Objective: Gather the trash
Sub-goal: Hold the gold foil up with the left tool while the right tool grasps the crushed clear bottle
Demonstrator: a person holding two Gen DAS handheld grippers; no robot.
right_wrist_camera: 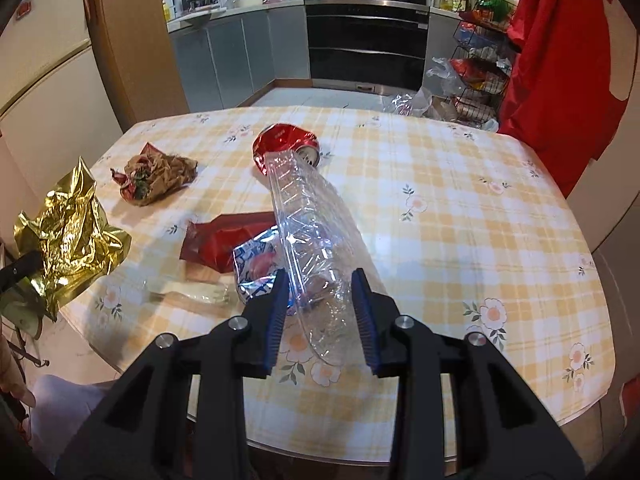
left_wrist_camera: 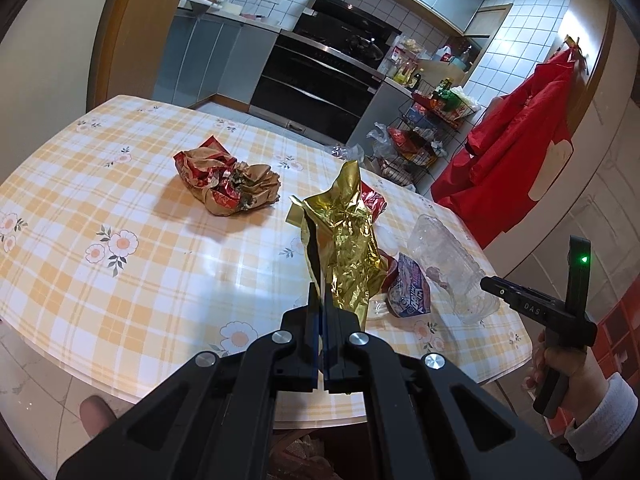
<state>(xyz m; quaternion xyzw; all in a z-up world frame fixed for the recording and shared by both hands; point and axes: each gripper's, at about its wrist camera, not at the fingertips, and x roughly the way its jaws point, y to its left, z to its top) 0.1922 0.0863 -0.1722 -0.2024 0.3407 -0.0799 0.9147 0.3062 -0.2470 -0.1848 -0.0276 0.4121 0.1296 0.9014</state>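
The left gripper (left_wrist_camera: 322, 300) has its fingers pressed together on the lower edge of a crumpled gold foil wrapper (left_wrist_camera: 348, 240), which stands up from the grip, lifted clear of the surface (left_wrist_camera: 120, 280). In the right wrist view the same gold wrapper (right_wrist_camera: 68, 236) hangs at the far left, beyond the surface's edge.

The right gripper (right_wrist_camera: 320, 312) has its blue-padded fingers (right_wrist_camera: 276, 320) set on either side of a crushed clear plastic bottle (right_wrist_camera: 312, 232); the pads press its near end, and the bottle slants away from them toward the far side. The fingers are part-way apart, clamped on the bottle's width. In the left wrist view a hand (left_wrist_camera: 568, 364) in a white cuff grips the right gripper's handle at the right edge.

The surface is covered with a yellow checked cloth printed with flowers. Behind the bottle's far end lies a dented red can (right_wrist_camera: 286, 142) on its side. Just left of the bottle lie a flattened red packet (right_wrist_camera: 224, 244) and a blue-and-white printed wrapper (right_wrist_camera: 256, 268), the two touching. A crumpled brown and red paper bag (right_wrist_camera: 156, 176) sits further left, well apart from them. Near the front edge lies a clear plastic scrap (right_wrist_camera: 192, 292).
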